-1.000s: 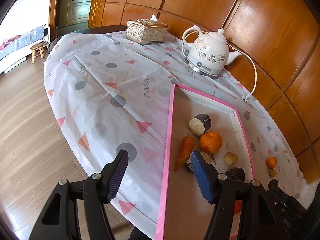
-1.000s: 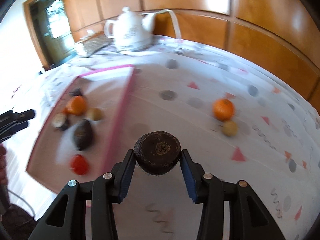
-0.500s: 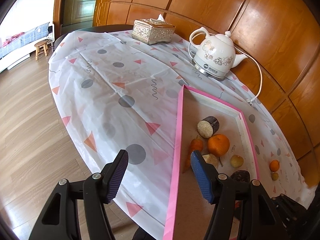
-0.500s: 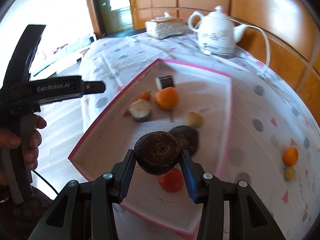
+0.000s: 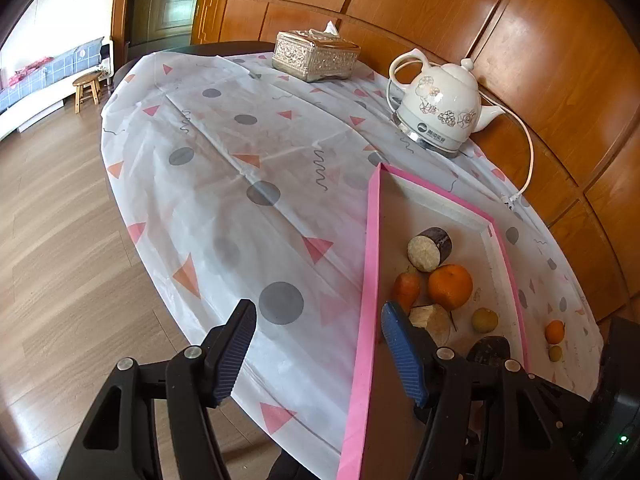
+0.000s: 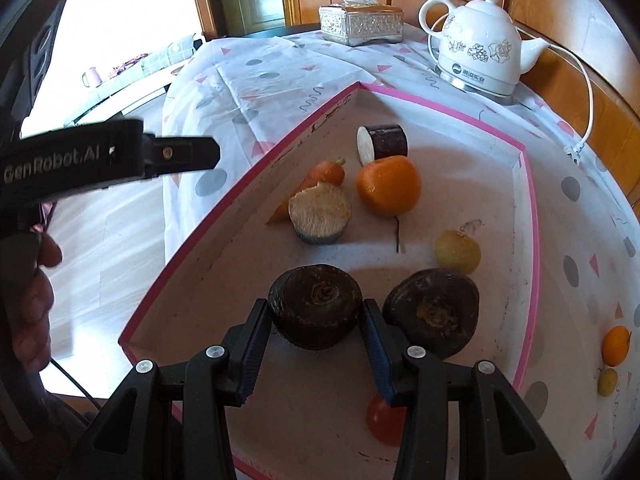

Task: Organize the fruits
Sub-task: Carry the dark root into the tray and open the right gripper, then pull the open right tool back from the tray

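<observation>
In a wood-panelled room, on the patterned-cloth surface (image 5: 240,184), the right hand-held gripper (image 6: 316,316) clamps a dark round root (image 6: 316,304), stem scar facing the camera, while the left hand-held gripper (image 5: 316,344) gapes empty.

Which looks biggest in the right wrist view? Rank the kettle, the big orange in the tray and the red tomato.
1. kettle, though farthest away.
2. big orange in the pink tray.
3. red tomato, partly hidden behind the right gripper, so its rank is unsure.
</observation>
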